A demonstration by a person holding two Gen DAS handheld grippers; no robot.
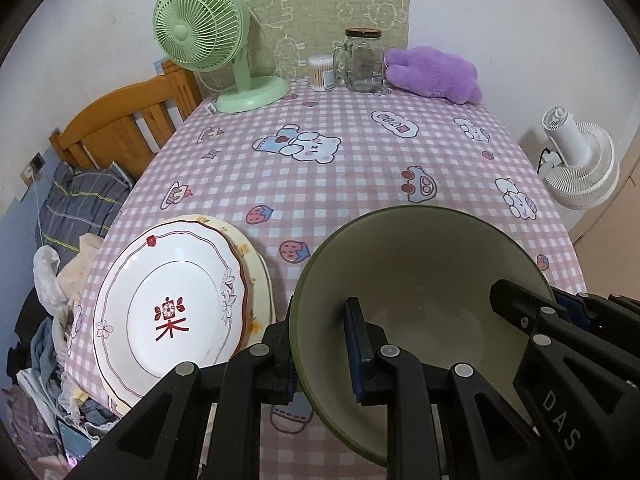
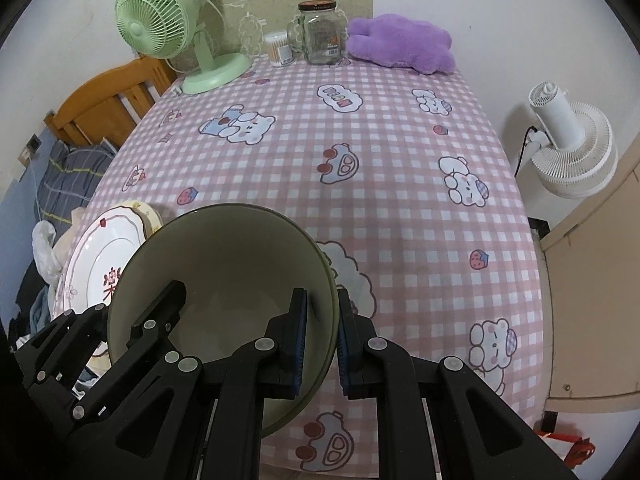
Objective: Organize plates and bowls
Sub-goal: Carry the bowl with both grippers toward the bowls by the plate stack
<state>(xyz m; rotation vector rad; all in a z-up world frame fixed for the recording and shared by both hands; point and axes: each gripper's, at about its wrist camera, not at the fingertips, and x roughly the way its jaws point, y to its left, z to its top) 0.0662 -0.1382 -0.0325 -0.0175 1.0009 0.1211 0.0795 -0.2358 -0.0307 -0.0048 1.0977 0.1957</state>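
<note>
Green bowl (image 1: 420,280), rim clamped on opposite sides by left gripper (image 1: 324,344) and right gripper (image 2: 322,336), beside stacked plates (image 1: 168,300) on checked tablecloth (image 1: 340,176).

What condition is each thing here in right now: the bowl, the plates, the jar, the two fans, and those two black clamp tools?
Olive-green ceramic bowl: gripped on opposite rims, tilted.
Left gripper: shut on the bowl's rim.
Right gripper: shut on the opposite rim.
White plate with red pattern: stacked on a cream floral plate.
Clear glass jar: upright, lid on.
Mint-green desk fan: upright; running or not, cannot tell.
White fan: beside the table.
</note>
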